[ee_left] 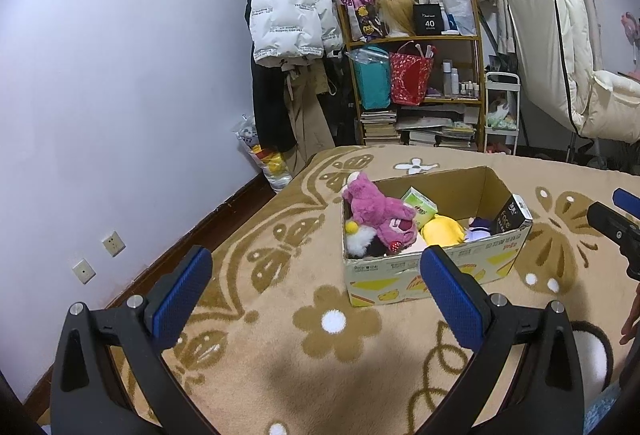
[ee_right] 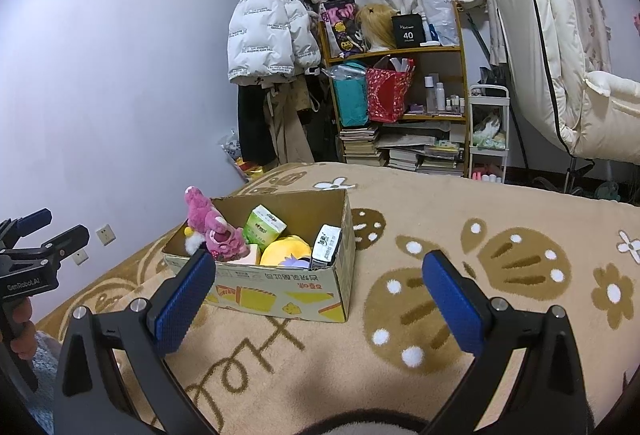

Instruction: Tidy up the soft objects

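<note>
An open cardboard box [ee_left: 436,267] [ee_right: 280,295] stands on the beige flowered blanket. Inside it lie a pink plush bear [ee_left: 380,215] [ee_right: 218,229], a yellow plush [ee_left: 442,229] [ee_right: 286,249], a green tissue pack [ee_left: 420,205] [ee_right: 264,227], a black-and-white packet [ee_left: 512,215] [ee_right: 326,245] and a purple toy [ee_left: 478,227]. My left gripper [ee_left: 316,287] is open with nothing between its fingers, just short of the box's near left. The right gripper [ee_right: 320,295] is open and empty too, in front of the box's right corner. Each gripper shows in the other's view: right gripper [ee_left: 616,227], left gripper [ee_right: 36,247].
The blanket [ee_left: 280,335] [ee_right: 480,315] covers the bed, with bare surface around the box. A lilac wall [ee_left: 120,115] runs on the left. Beyond the bed stand a wooden shelf [ee_left: 416,75] with bags and books, hanging coats [ee_left: 288,15] and a white folded chair [ee_left: 580,55].
</note>
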Available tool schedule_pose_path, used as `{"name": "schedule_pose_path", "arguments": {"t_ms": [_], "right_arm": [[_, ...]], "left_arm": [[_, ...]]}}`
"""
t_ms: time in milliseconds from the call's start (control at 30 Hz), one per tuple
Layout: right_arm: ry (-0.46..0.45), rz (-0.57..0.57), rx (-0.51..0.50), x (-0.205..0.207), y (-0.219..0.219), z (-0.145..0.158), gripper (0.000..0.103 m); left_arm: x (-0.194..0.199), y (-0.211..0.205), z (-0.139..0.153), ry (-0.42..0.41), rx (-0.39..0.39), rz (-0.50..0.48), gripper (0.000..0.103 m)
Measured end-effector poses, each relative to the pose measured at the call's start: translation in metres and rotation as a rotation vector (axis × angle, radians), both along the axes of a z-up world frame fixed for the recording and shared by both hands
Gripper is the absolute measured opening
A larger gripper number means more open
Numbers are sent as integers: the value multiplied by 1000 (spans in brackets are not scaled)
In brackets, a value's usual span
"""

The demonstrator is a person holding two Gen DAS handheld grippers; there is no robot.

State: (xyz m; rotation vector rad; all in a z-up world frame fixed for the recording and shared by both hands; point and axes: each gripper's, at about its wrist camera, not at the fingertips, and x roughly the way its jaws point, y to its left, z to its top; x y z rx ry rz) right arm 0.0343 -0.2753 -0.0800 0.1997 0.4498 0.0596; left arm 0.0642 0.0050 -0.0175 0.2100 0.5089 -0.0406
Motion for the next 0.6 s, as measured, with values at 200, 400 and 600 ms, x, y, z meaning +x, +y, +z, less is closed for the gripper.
{"name": "schedule_pose_path", "arguments": {"t_ms": [200,400,600], "right_arm": [[2,6,-8,1,-1,-1,103],[9,16,-21,2,-9,-4,103],[9,16,-25,3,-9,-4,103]], "left_arm": [[-1,1,-1,2,2,5,103],[-2,1,-1,3,3,7,103],[-3,2,0,1,3,11,103]]}}
